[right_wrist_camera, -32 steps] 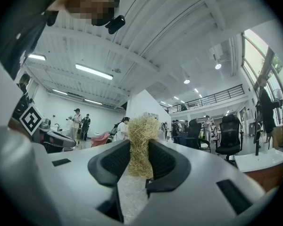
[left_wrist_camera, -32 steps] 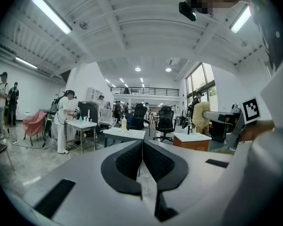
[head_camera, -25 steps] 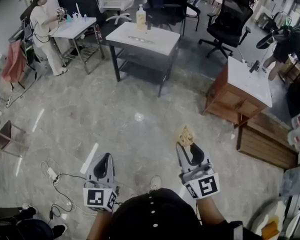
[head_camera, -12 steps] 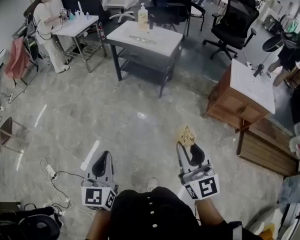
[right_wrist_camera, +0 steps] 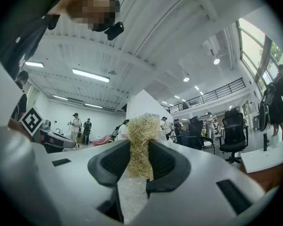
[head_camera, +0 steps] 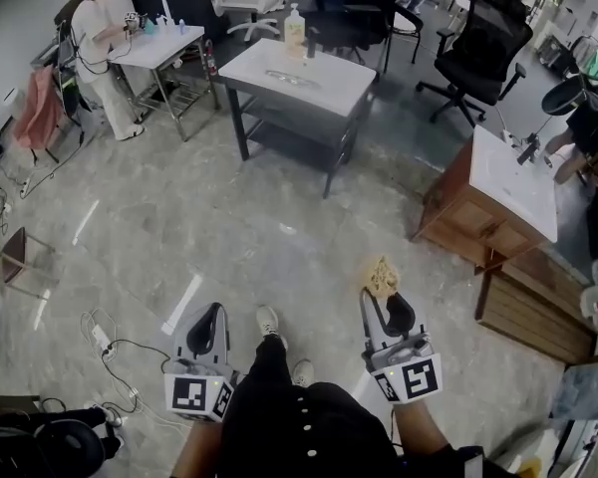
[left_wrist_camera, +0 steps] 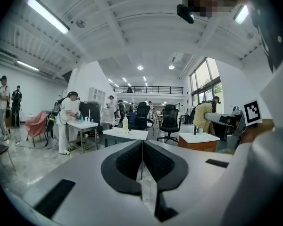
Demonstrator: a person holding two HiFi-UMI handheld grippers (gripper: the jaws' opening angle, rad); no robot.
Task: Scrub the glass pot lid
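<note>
Here, left claw [head_camera: 211, 315] pressed together – empty, right claw [head_camera: 383, 299] clamped on a straw-coloured scrubber [head_camera: 382, 276], bottle [head_camera: 295, 30] on far table [head_camera: 334, 88]

Far ahead of my left fingers [head_camera: 207, 329] stands a white table [head_camera: 334, 88] bearing a soap bottle [head_camera: 295, 30]. Beyond my right fingers [head_camera: 397, 315], off to their right, sits a wooden cabinet [head_camera: 456, 225]. Left of my left fingers lies a power strip [head_camera: 102, 341].

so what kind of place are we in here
Probably a big open lab-style office or workshop: black swivel office chairs, a white-topped dark-framed table on a polished stone floor, a person in white working at a small white bench, and a railed mezzanine under a high ceiling.
</note>
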